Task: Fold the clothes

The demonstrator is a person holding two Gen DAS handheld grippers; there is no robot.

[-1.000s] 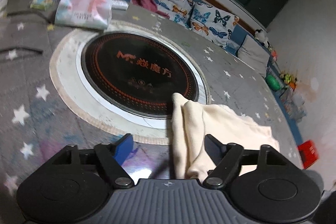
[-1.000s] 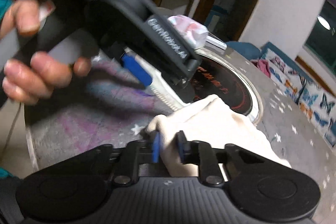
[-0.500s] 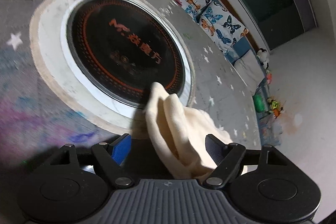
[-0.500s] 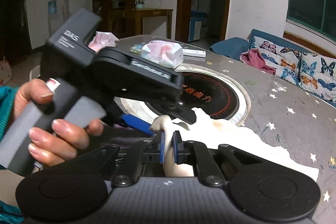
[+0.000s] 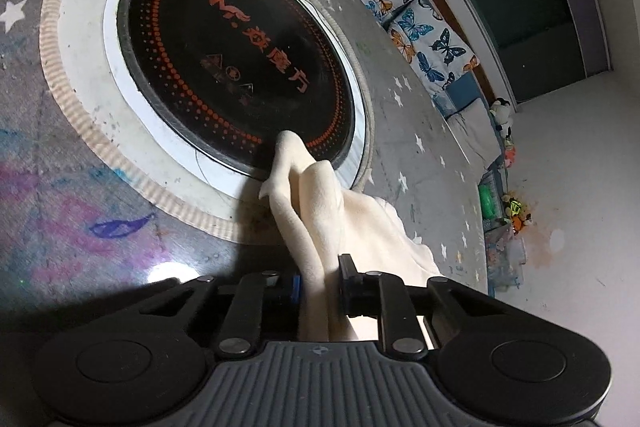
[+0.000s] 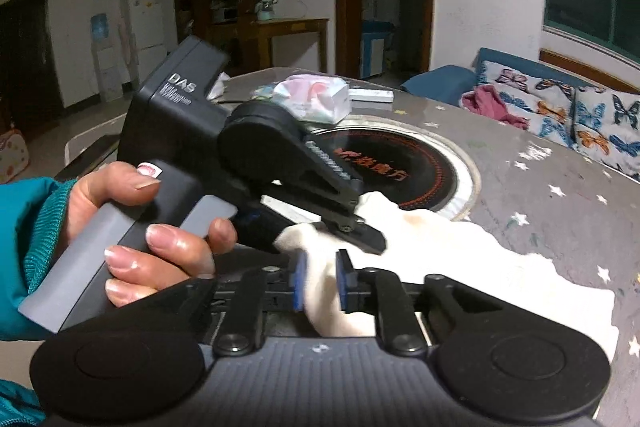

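Observation:
A cream garment (image 5: 320, 195) lies bunched on the grey star-print table, one end over the rim of the round black cooktop (image 5: 236, 59). My left gripper (image 5: 320, 281) is shut on a raised fold of it. In the right wrist view the cream garment (image 6: 460, 247) spreads to the right. My right gripper (image 6: 322, 281) is shut on its near corner. The left gripper's body (image 6: 256, 163), held by a hand, sits just above and left of the right one, its fingers on the same cloth.
A pink and white tissue pack (image 6: 316, 99) and a white remote (image 6: 372, 95) lie at the table's far edge. A sofa with butterfly cushions (image 6: 560, 103) stands behind the table. The table's edge (image 5: 480, 227) runs to the right of the garment.
My left gripper has shut on the cream fold that stood between its open fingers. The right gripper stays shut on the cloth, and both have come closer together.

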